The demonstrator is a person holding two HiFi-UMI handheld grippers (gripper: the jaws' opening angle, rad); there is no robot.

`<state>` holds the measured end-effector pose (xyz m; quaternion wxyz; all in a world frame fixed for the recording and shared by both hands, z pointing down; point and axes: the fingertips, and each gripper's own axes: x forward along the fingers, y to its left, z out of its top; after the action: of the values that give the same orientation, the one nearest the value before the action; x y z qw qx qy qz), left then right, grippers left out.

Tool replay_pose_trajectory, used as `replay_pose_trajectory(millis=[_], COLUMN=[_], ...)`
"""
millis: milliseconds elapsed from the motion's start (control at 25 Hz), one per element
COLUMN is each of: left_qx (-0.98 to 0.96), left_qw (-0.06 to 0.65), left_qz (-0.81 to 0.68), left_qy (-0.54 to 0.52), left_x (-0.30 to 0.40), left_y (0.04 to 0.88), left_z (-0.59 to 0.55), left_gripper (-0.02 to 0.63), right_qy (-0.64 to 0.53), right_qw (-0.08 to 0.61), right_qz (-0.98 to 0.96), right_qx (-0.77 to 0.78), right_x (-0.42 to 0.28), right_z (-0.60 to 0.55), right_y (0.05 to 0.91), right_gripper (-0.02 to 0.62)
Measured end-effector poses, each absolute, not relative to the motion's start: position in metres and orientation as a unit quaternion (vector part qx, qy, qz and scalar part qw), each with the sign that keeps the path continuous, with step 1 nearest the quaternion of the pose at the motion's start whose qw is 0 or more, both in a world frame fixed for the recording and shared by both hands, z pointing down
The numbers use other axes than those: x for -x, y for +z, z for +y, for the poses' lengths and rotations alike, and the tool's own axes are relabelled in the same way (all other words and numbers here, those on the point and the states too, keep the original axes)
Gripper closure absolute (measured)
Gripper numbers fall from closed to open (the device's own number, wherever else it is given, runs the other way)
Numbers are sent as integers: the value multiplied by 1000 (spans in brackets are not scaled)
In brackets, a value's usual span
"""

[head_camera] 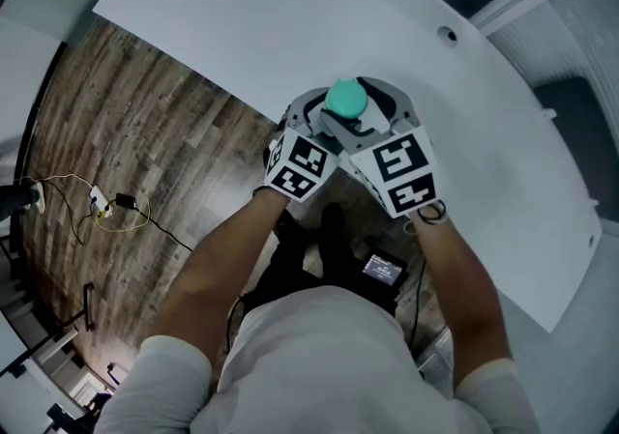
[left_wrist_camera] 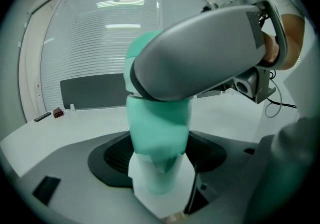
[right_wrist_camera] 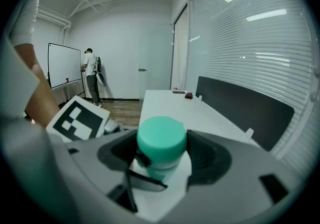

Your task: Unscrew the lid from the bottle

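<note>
Both grippers meet over the near edge of the white worktop [head_camera: 290, 26], their marker cubes side by side. Between them we see a teal bottle [left_wrist_camera: 159, 128], upright, its lid [right_wrist_camera: 161, 137] on top.

Left gripper [left_wrist_camera: 159, 155]: its fingers [left_wrist_camera: 112, 160] are closed on the bottle's body, dark pads against both sides. We cannot tell whether the base touches the worktop.

Right gripper [right_wrist_camera: 161, 158]: it comes in from above, and its fingers [right_wrist_camera: 212, 157] are clamped around the lid, which sits square on the neck. In the left gripper view its grey body crosses over the bottle's top.

Wood floor [head_camera: 126, 142] lies beside the worktop. A person [right_wrist_camera: 91, 76] stands at a whiteboard [right_wrist_camera: 62, 63] far across the room.
</note>
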<state>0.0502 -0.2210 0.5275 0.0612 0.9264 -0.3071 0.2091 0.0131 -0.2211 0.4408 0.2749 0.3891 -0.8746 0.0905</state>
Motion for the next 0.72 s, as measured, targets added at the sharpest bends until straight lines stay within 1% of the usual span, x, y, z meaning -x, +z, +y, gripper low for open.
replay_pose_trajectory(millis=[440,720], left_qx=[-931,-937], left_qw=[70,59], left_qz=[-287,-278], left_qy=[214,202], left_x=[-52,-52], left_y=[524,514], left_z=[-220,-217], left_gripper=[279,279], right_qy=[76,68], right_qw=[263,260], right_qz=[-877,-878], right_qx=[-395,-396], right_x=[-12,-11], right_z=[-222,-220], right_y=[429,425], right_gripper=[281,281])
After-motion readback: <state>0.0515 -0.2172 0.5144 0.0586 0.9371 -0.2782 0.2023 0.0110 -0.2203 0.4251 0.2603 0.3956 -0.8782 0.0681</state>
